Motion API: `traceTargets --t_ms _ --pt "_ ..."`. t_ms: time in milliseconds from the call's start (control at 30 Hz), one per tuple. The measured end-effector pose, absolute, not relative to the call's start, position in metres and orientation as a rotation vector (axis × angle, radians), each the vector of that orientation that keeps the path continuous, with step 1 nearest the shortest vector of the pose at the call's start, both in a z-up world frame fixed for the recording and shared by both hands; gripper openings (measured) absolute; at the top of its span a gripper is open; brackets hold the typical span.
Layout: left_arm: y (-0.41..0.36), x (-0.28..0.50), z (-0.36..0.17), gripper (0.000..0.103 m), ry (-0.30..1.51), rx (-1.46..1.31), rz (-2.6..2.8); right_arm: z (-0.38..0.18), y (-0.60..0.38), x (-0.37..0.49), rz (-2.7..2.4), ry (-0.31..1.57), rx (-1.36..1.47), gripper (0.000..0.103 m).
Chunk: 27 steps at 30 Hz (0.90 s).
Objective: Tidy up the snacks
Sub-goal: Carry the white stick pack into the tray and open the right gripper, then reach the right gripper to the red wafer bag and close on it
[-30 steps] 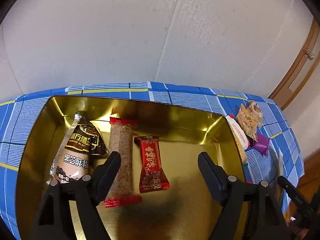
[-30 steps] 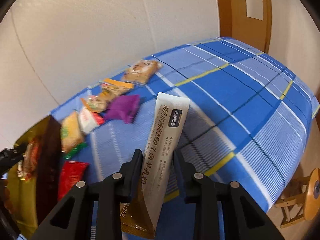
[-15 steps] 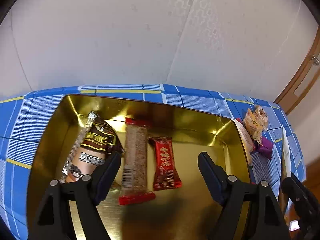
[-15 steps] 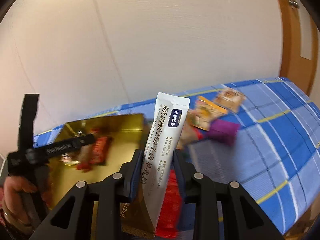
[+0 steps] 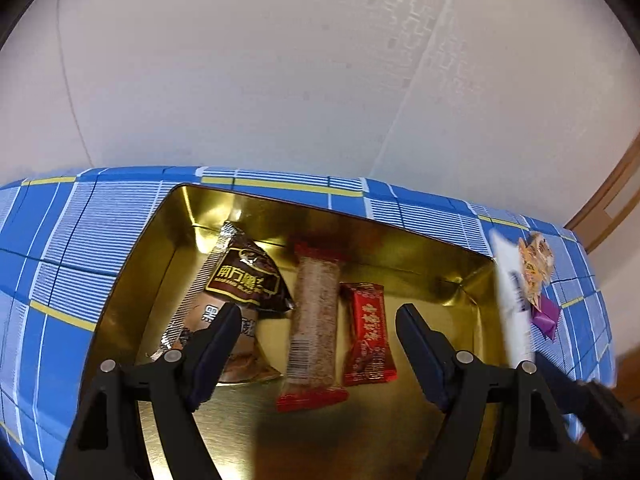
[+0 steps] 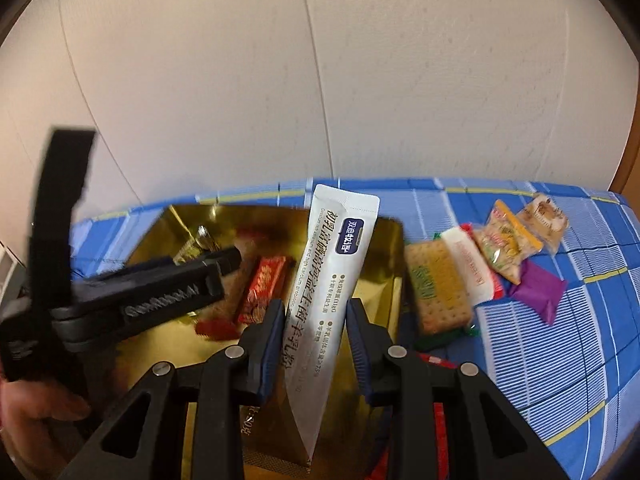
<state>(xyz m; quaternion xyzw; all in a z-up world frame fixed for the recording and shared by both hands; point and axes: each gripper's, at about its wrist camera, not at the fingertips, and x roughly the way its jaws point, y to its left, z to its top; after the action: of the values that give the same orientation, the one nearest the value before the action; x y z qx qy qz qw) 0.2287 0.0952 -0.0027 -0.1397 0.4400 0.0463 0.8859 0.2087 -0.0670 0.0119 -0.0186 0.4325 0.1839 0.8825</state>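
A gold tin [image 5: 168, 248] sits on the blue checked cloth and holds a dark brown sesame pouch [image 5: 240, 280], a long speckled bar [image 5: 316, 312] and a red candy [image 5: 368, 336]. My left gripper [image 5: 318, 324] is open and empty above the tin. My right gripper [image 6: 316, 320] is shut on a long white sachet [image 6: 332, 272] and holds it over the tin's [image 6: 380, 304] right part. The sachet shows blurred at the tin's right rim in the left wrist view [image 5: 512, 300].
Loose snacks lie on the cloth right of the tin: a cracker pack [image 6: 438, 288], a white pack [image 6: 472, 264], a nut bag [image 6: 508, 244], a purple packet [image 6: 538, 288] and a clear bag [image 6: 544, 214]. A white wall stands behind. The cloth [image 6: 560, 340] is bare at right.
My right gripper has swung left with the white sachet, from over the cloth to over the tin. My left gripper has shifted slightly over the tin and stays open.
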Motion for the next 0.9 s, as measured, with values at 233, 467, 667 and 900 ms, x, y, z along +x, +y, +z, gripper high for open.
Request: traceTargets --t_ms 233,467,667,900 --pt "0.100 0.226 -0.006 0.080 0.943 -0.294 0.109 -0.013 -0.051 0.220 0.371 0.990 -0.072 0.032" --pt "0.102 0.226 -0.011 0.080 0.970 -0.295 0.114 -0.013 -0.055 0.225 0.357 0.982 -0.061 0.039" --pt "0.091 0.221 -0.010 0.080 0.981 -0.256 0.090 0.018 -0.113 0.199 0.345 0.828 0.067 0.039" --pt "0.072 0.216 -0.008 0.080 0.982 -0.201 0.046 0.009 -0.202 0.186 0.184 0.805 0.112 0.039"
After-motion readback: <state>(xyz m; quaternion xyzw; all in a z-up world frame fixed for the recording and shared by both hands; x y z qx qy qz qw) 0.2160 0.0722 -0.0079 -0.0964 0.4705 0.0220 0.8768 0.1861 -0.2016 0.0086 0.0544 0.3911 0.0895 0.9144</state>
